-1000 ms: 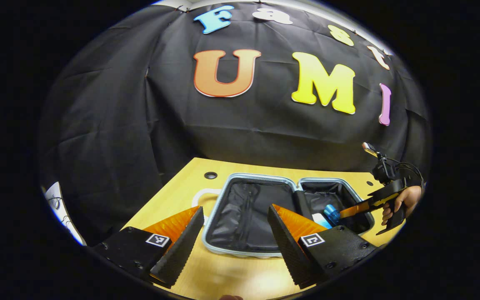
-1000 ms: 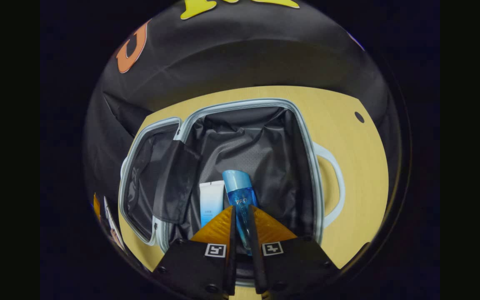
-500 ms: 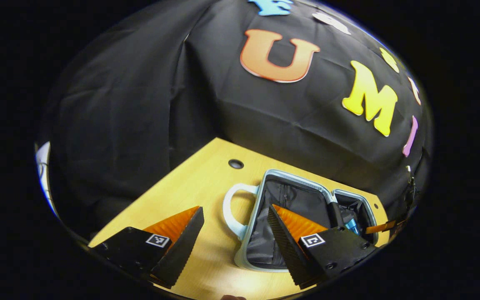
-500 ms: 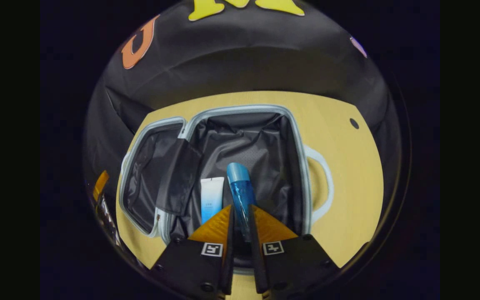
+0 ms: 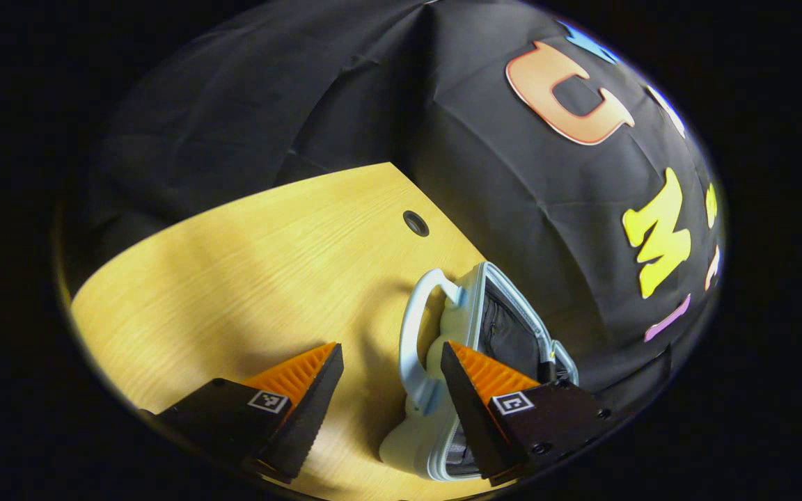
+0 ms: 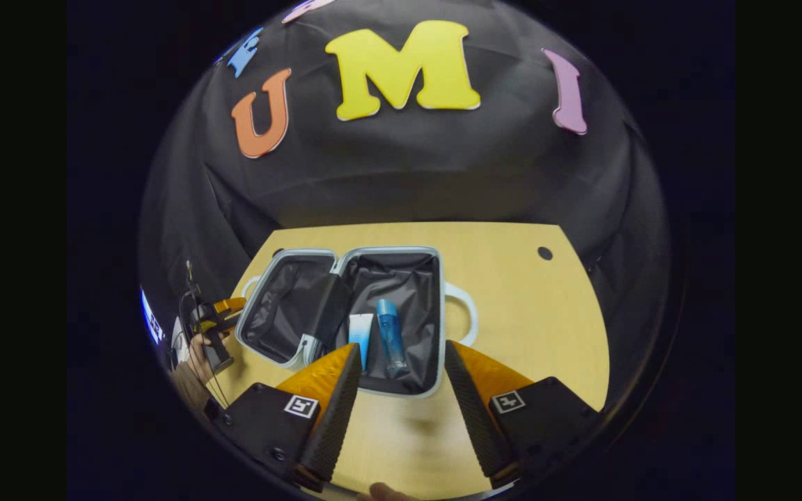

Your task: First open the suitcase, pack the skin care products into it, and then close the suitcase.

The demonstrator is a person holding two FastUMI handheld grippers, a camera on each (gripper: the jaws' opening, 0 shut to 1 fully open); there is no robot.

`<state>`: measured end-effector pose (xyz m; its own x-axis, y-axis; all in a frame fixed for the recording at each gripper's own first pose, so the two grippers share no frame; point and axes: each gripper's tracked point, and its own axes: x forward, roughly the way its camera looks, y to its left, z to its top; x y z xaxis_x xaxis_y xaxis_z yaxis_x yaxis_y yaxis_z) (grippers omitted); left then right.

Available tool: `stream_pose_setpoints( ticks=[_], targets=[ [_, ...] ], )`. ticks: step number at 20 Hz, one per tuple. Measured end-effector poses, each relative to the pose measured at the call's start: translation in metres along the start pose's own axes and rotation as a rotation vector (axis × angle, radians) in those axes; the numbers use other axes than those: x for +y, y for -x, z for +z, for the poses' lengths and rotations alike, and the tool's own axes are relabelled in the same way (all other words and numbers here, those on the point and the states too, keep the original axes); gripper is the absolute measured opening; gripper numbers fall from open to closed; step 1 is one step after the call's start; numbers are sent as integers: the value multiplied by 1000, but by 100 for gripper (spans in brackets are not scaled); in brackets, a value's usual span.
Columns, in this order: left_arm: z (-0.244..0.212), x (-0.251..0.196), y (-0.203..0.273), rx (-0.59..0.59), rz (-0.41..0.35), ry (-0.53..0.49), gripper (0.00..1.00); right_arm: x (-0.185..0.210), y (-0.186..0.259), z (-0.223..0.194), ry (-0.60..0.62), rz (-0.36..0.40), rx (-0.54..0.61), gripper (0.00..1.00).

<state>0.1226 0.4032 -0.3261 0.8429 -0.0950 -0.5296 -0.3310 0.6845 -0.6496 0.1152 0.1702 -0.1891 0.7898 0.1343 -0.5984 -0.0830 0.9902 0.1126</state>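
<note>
Right gripper view: pale-blue hard-shell suitcase [image 6: 436, 313] lay open; inside, blue bottle [image 6: 390, 334] w/ cap pointing to wall, beside white-blue tube [image 6: 360, 335]. Right gripper [image 6: 395, 365], left gripper [image 5: 390, 369] both wide apart, empty.

Left gripper [image 5: 390, 365]: my fingers spread wide at bottom centre of the left gripper view, nothing between them.
Right gripper [image 6: 401, 362]: mine too, fingers apart, empty, bottom centre.
Hand [image 6: 199, 348]: grips the left gripper's handle, far left of the right gripper view.
</note>
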Motion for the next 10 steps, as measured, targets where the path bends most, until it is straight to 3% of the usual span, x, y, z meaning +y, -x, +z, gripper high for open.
stream_pose_setpoints(
  ticks=[3, 5, 6, 7, 8, 10],
  targets=[
    [-4, 5, -8, 14, 3, 54, 80, -4, 39, 2, 0, -29, -57, 72],
    [-4, -1, -14, 17, -25, 97, 66, -4, 64, 0, 17, -44, -89, 75],
    [-6, -6, -16, 28, -39, 121, 47, -5, 75, -1, 32, -54, -106, 75],
    [-8, -7, -18, 35, -49, 140, 69, -8, 85, -2, 49, -68, -124, 75],
    [-8, -8, -19, 29, -53, 154, 51, -8, 94, -3, 62, -77, -140, 75],
    [-6, -14, -20, 18, -70, 168, 41, -7, 109, -6, 47, -82, -162, 77]
  ],
)
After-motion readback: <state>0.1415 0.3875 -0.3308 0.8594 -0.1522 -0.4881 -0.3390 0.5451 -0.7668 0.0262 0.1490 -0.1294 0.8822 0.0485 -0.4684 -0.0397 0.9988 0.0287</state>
